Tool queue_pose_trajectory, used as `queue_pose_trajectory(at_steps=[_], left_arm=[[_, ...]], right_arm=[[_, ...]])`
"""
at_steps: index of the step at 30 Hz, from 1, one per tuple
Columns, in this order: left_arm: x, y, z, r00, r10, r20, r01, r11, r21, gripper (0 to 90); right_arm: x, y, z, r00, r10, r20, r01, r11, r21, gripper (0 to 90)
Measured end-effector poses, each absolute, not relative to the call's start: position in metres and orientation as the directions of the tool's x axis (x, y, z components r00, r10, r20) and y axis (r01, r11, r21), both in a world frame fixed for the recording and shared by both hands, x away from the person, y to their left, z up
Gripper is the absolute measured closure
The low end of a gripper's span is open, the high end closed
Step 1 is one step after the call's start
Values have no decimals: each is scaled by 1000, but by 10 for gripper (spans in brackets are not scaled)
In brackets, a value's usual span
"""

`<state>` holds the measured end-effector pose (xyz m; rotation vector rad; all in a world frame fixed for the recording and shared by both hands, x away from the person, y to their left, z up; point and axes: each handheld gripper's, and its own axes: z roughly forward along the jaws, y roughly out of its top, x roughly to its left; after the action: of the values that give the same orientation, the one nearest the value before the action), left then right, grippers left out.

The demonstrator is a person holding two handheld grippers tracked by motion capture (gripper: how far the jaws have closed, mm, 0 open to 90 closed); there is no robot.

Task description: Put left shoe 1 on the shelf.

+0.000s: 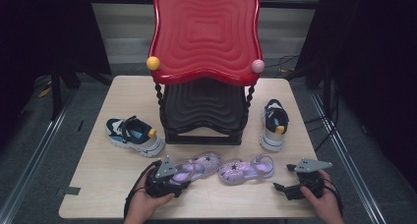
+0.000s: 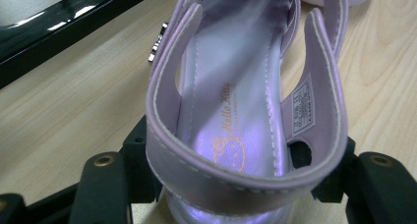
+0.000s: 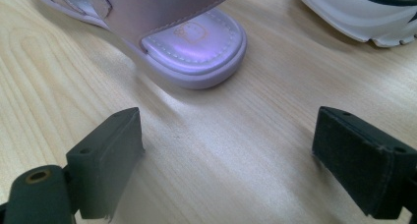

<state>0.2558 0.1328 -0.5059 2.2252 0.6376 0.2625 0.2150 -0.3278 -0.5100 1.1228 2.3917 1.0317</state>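
Two lilac sandals lie side by side near the table's front edge. My left gripper (image 1: 183,178) (image 2: 236,165) is closed around the heel end of the left sandal (image 1: 199,166) (image 2: 231,86). Its pads press on both sides of the heel strap, and the sandal rests on the table. The right sandal (image 1: 246,169) (image 3: 196,42) lies just ahead of my right gripper (image 1: 285,179) (image 3: 226,155). That gripper stands open, low over the wood, with only bare table between its jaws.
A two-tier shoe rack, red shelf (image 1: 206,32) above black shelf (image 1: 204,111), stands at the table's middle back; its black base (image 2: 49,32) is near the left sandal. A navy-and-white sneaker (image 1: 134,135) lies left of it, its mate (image 1: 273,124) (image 3: 364,13) right. The wooden table (image 1: 98,184) has bare room front left.
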Motion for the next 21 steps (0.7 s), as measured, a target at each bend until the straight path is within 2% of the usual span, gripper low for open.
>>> queue_pose_trajectory(at_steps=[5, 9, 13, 17, 21], left_arm=[[256, 132, -506, 853, 521, -23, 362, -560, 745, 360], [257, 130, -506, 852, 522, -37, 374, -558, 741, 305], [259, 127, -507, 857, 515, -28, 364, -564, 741, 290], [259, 128, -506, 855, 517, -28, 363, -559, 746, 363], [258, 127, -506, 854, 520, -28, 363, -555, 748, 372]], right_arm=[[215, -328, -510, -647, 762, 29, 544, 434, 718, 113], [215, -328, -510, -647, 762, 28, 543, 435, 718, 113], [215, -328, -510, -647, 762, 28, 544, 435, 718, 113], [215, -328, -510, -647, 762, 28, 543, 435, 718, 113], [215, -328, -510, -647, 762, 29, 544, 434, 718, 113]])
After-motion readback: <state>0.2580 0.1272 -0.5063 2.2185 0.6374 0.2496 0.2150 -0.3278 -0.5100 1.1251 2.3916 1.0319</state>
